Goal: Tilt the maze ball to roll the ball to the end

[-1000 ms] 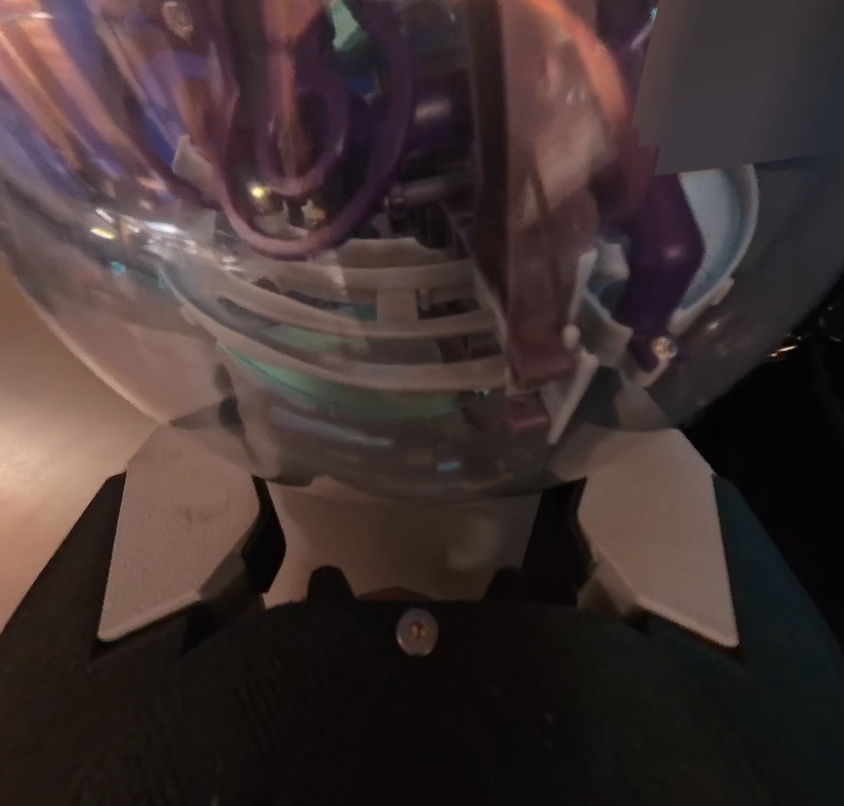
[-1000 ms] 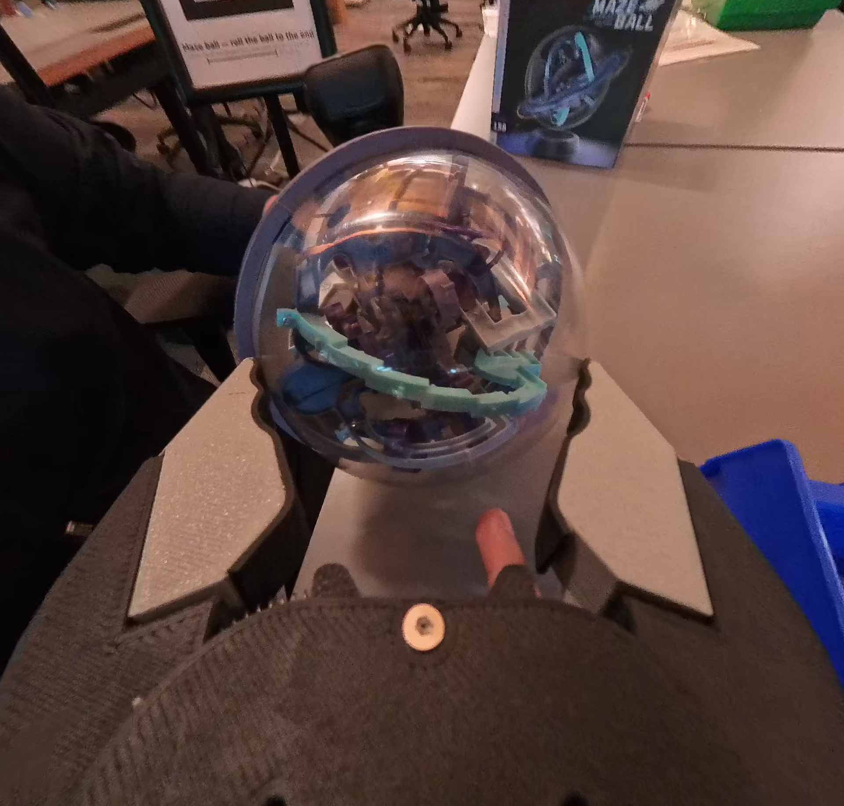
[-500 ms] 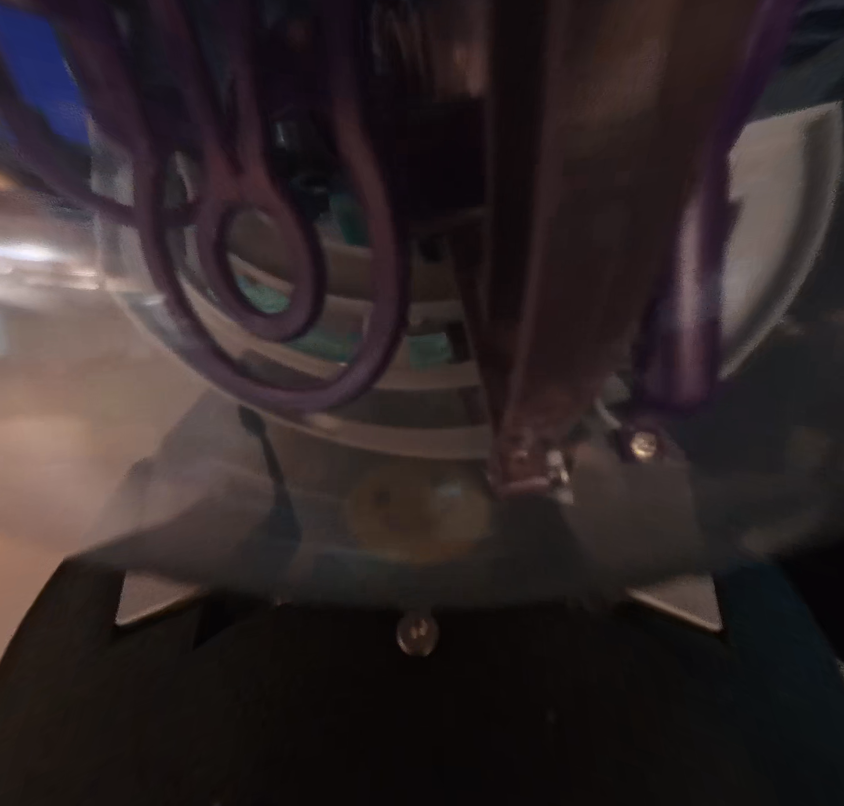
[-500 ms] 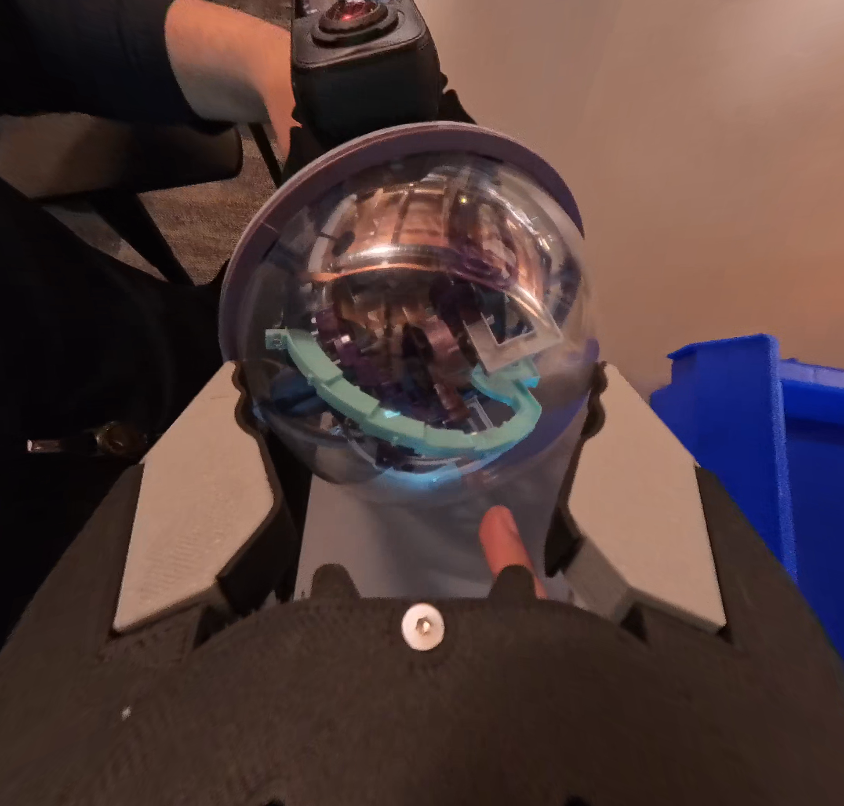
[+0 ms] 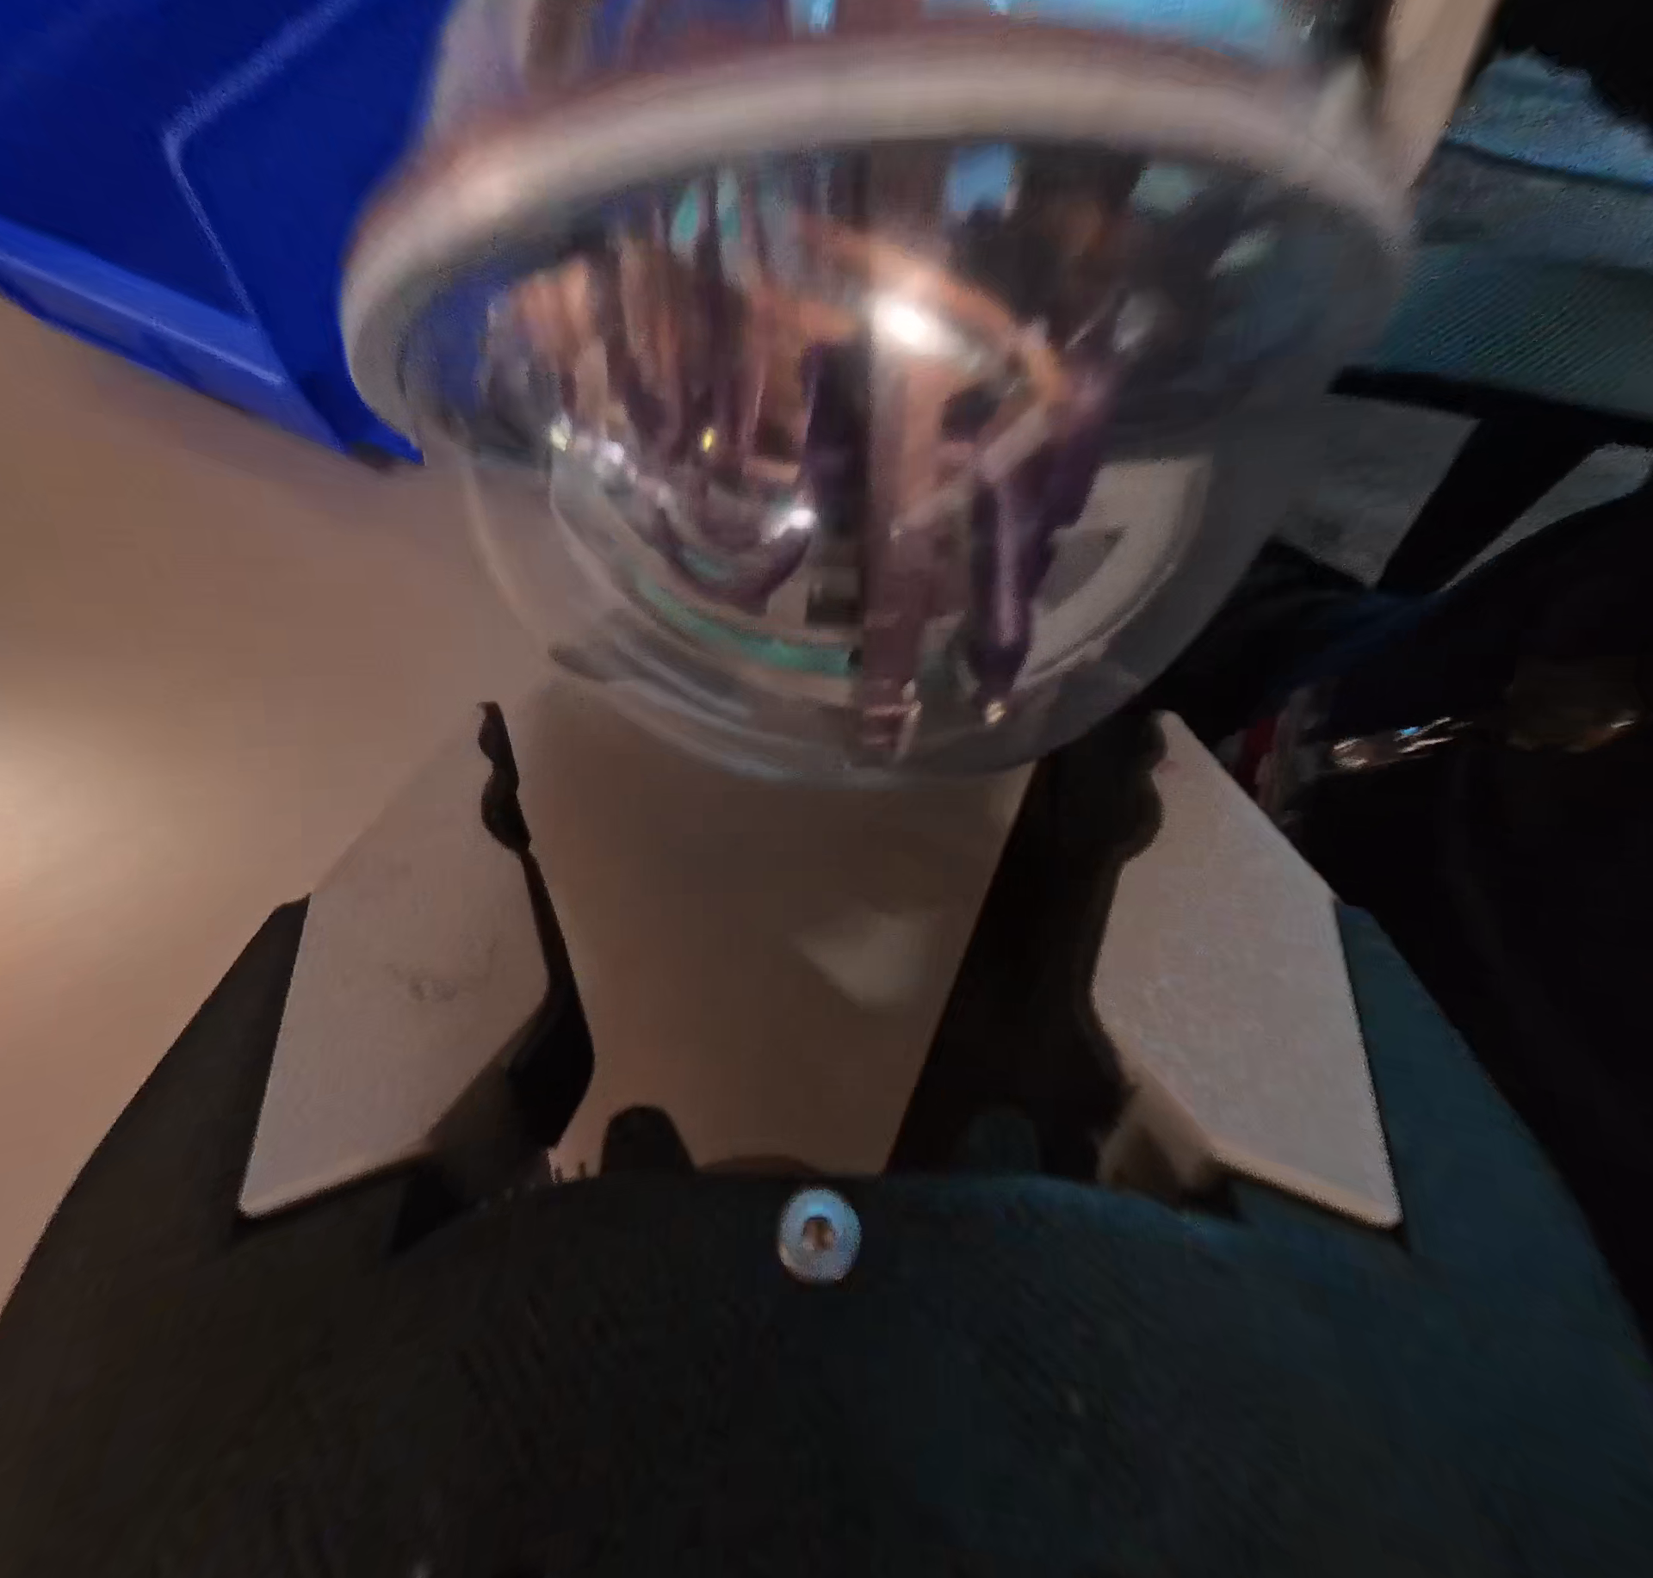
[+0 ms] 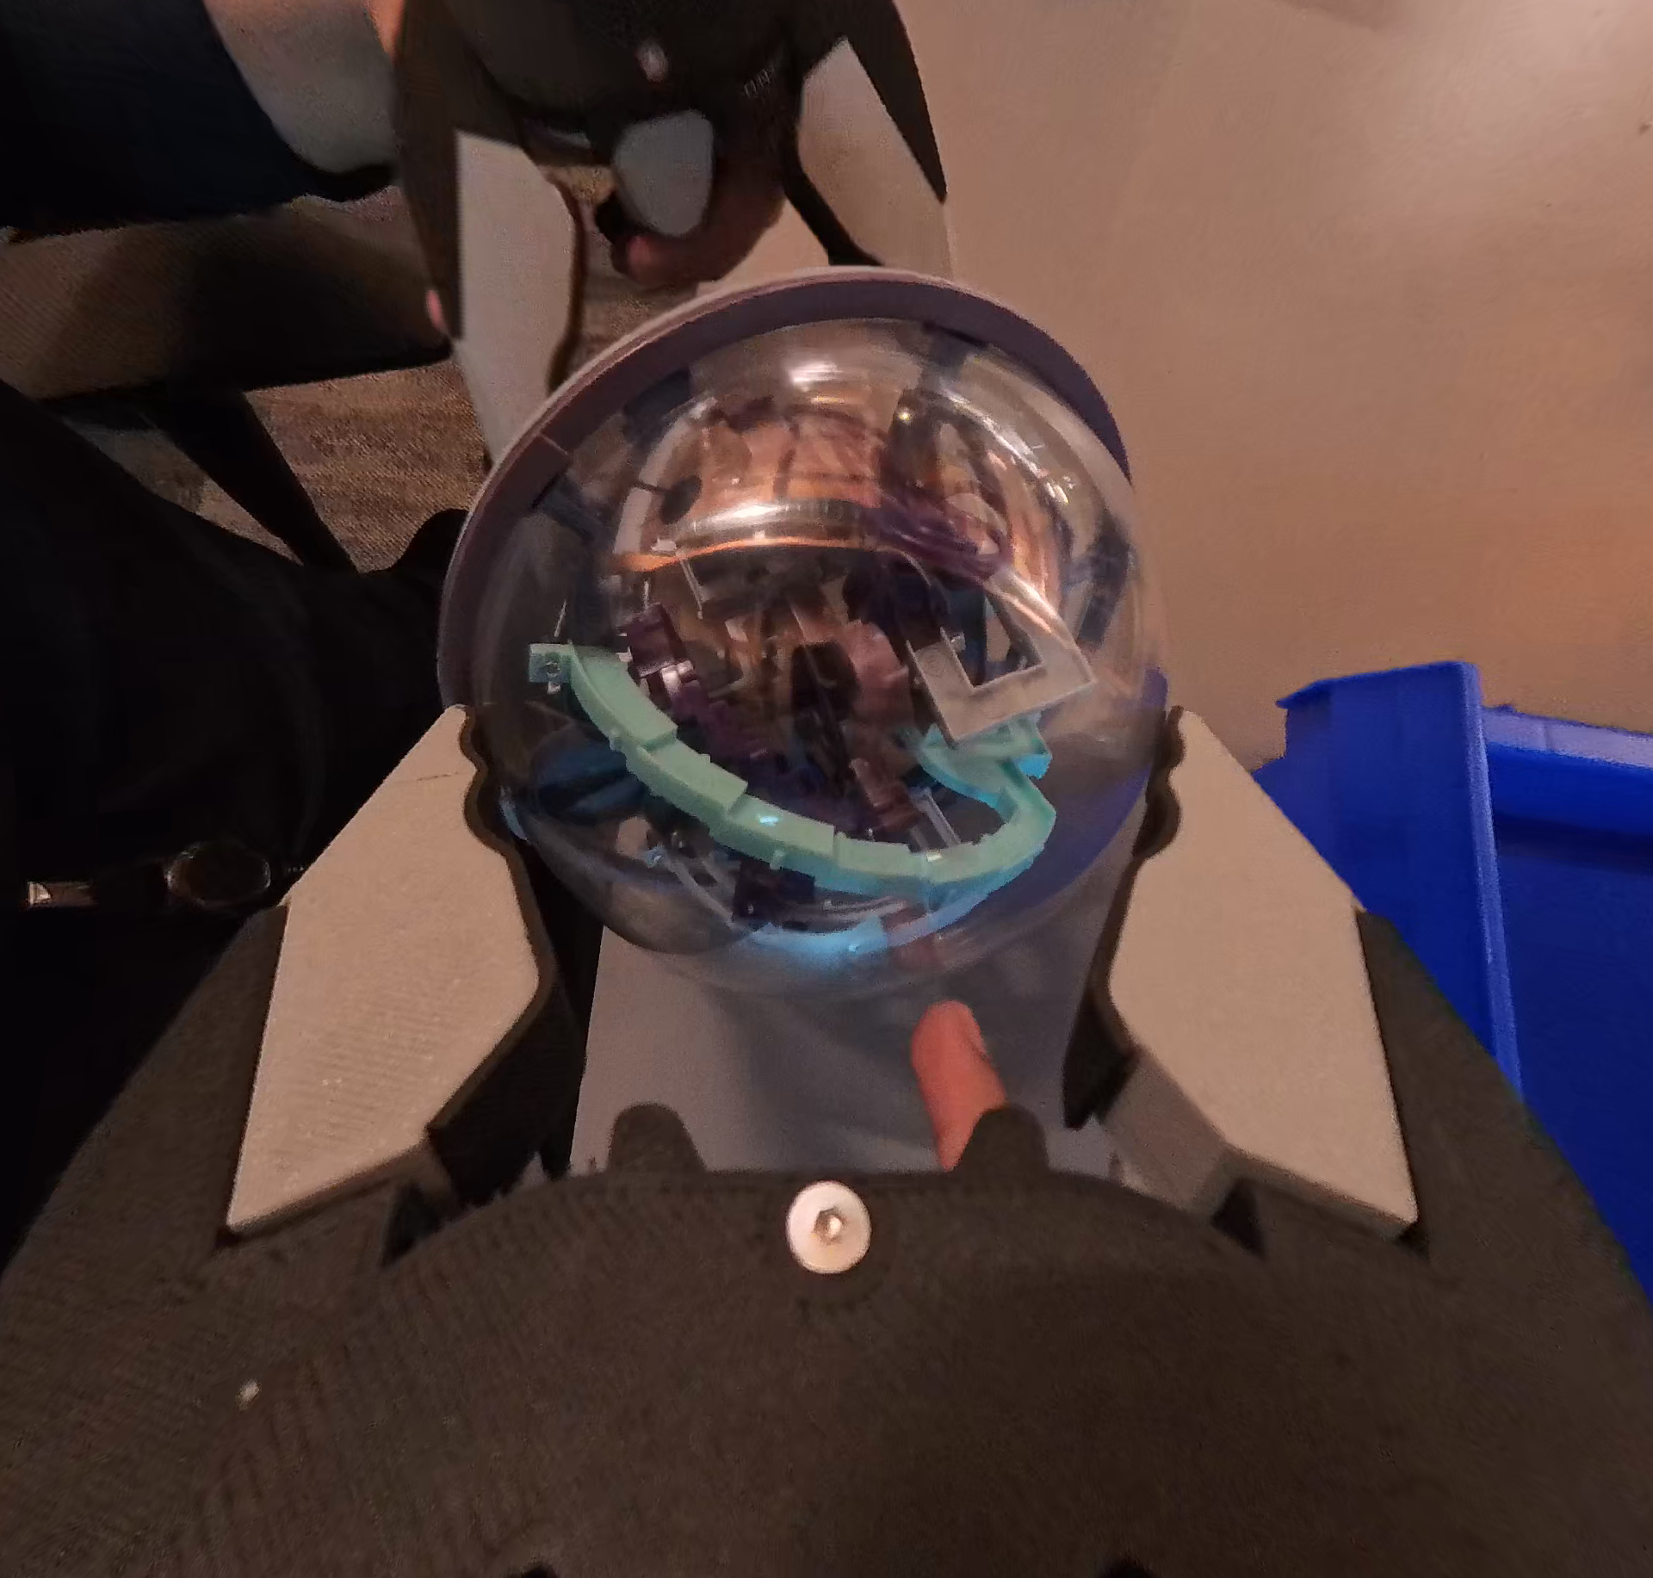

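A plain beige bench (image 6: 1342, 372) fills the background of both views, lit warm and dim.

The maze ball (image 6: 805, 641), a clear sphere with a grey-purple band around its middle, is held up over that bench. Inside it run a teal curved track (image 6: 760, 811), purple pieces and a grey frame; the small rolling ball cannot be made out.

The right gripper (image 6: 818, 757) has the maze ball between its wide-spread jaws, each grey finger (image 6: 402, 909) meeting the sphere's lower side at the tip. Just below the maze ball, between these fingers, sits a short orange peg (image 6: 953, 1061).

The left gripper (image 5: 823, 730) faces the maze ball (image 5: 850, 462) from the far side, its jaws also wide; the right finger (image 5: 1207, 954) touches the sphere, while the left tip stands clear of it, and blur hides whether it grips.

Right of the maze ball in the right wrist view stands a blue bin (image 6: 1476, 864). Beyond the maze ball shows a person's dark sleeve (image 6: 107, 59).
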Available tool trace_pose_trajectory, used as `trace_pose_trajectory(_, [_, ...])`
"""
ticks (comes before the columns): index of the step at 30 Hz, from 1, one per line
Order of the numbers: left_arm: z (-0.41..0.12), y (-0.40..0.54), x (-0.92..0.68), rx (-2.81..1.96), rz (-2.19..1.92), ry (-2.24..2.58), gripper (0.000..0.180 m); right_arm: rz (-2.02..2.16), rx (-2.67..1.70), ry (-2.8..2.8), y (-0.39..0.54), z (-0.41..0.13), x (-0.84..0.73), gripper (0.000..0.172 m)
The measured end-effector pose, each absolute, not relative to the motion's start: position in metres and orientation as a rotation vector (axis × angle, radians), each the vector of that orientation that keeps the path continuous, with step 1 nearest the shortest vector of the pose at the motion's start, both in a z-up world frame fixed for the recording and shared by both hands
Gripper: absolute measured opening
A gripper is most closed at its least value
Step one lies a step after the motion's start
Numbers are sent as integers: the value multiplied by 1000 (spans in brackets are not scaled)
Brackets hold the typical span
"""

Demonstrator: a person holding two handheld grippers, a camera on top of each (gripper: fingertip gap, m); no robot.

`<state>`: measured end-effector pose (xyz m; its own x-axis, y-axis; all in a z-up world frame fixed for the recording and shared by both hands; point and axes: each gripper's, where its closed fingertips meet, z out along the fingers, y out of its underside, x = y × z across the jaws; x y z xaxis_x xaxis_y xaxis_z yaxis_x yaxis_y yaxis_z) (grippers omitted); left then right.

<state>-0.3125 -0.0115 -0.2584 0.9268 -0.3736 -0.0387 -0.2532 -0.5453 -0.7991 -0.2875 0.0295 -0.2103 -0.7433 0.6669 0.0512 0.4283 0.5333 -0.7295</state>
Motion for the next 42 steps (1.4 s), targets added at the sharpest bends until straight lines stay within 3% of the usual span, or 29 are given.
trace_pose_trajectory(4, [-237, -12, -312, -2188, -85, 436, 138, 1004, -871, -2479, 20, -208, -294, 139])
trace_pose_trajectory(9, [-258, -14, -313, -2237, -122, 485, 141, 997, -824, -2506, 7, -204, -302, 138])
trace_pose_trajectory(18, [-273, -19, -312, -2188, -302, 457, 140, 1495, -923, -2313, 27, -169, -300, 135])
trace_pose_trajectory(25, [-286, -16, -314, -2204, -299, 504, 131, 1717, -850, -2272, 46, -212, -277, 137])
trace_pose_trajectory(30, [-292, -11, -310, -2207, -328, 522, 134, 1654, -764, -2319, 40, -234, -284, 122])
trace_pose_trajectory(35, [-303, -10, -314, -2253, -281, 509, 127, 1580, -756, -2298, 42, -226, -288, 119])
trace_pose_trajectory(42, [-272, -23, -316, -2122, -346, 379, 136, 1618, -761, -2254, 40, -218, -285, 108])
